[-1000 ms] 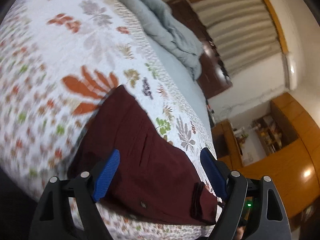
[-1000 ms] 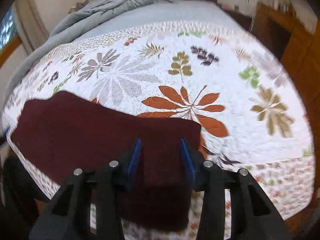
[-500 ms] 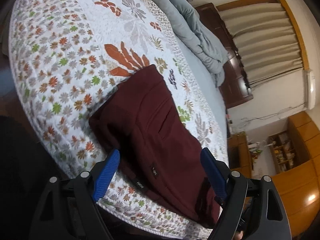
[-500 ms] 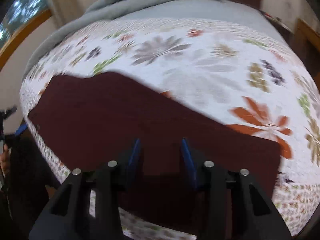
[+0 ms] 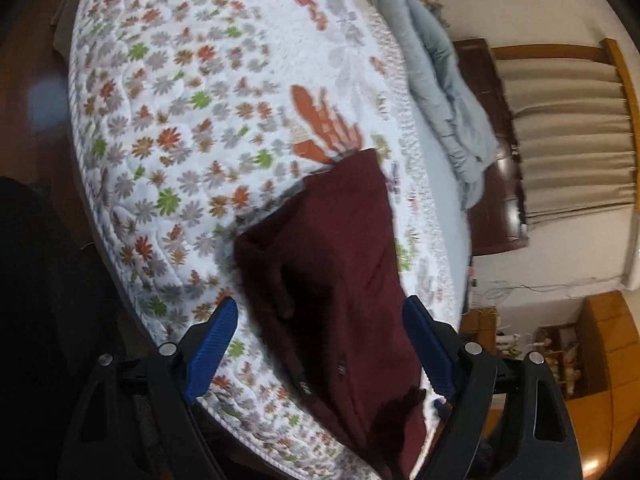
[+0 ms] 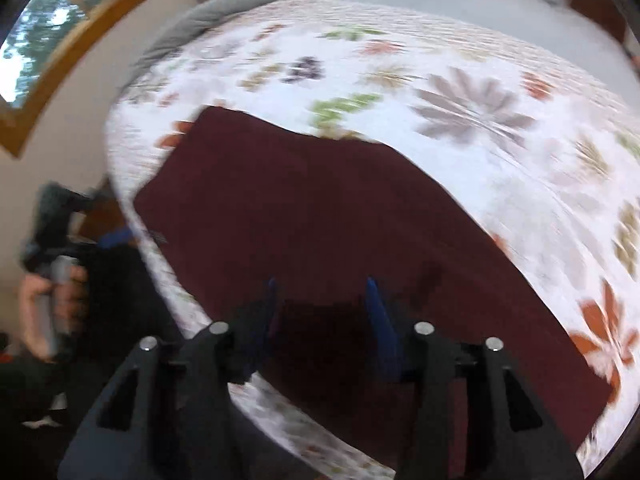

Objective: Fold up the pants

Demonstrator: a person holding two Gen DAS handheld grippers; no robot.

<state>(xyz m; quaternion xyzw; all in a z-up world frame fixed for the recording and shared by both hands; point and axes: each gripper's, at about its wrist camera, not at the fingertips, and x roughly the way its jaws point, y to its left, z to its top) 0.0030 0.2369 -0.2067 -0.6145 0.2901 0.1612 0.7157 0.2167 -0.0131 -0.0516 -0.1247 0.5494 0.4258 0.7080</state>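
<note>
Dark maroon pants lie folded flat near the bed's near edge, on a white floral quilt. My left gripper is open and empty, pulled back above the bed edge with the pants between its blue pads in view. The pants also show in the right wrist view as a long flat strip. My right gripper is open and empty just above the pants' near edge. The left gripper shows blurred at the far left of that view.
A grey duvet is bunched at the head of the bed. A dark wooden headboard and beige curtains stand behind it. Wooden cabinets stand at the right. The quilt also shows in the right wrist view.
Both grippers have drawn back from the pants and swung left. The left wrist view now shows more of the bed's side. The pants stay flat on the quilt.
</note>
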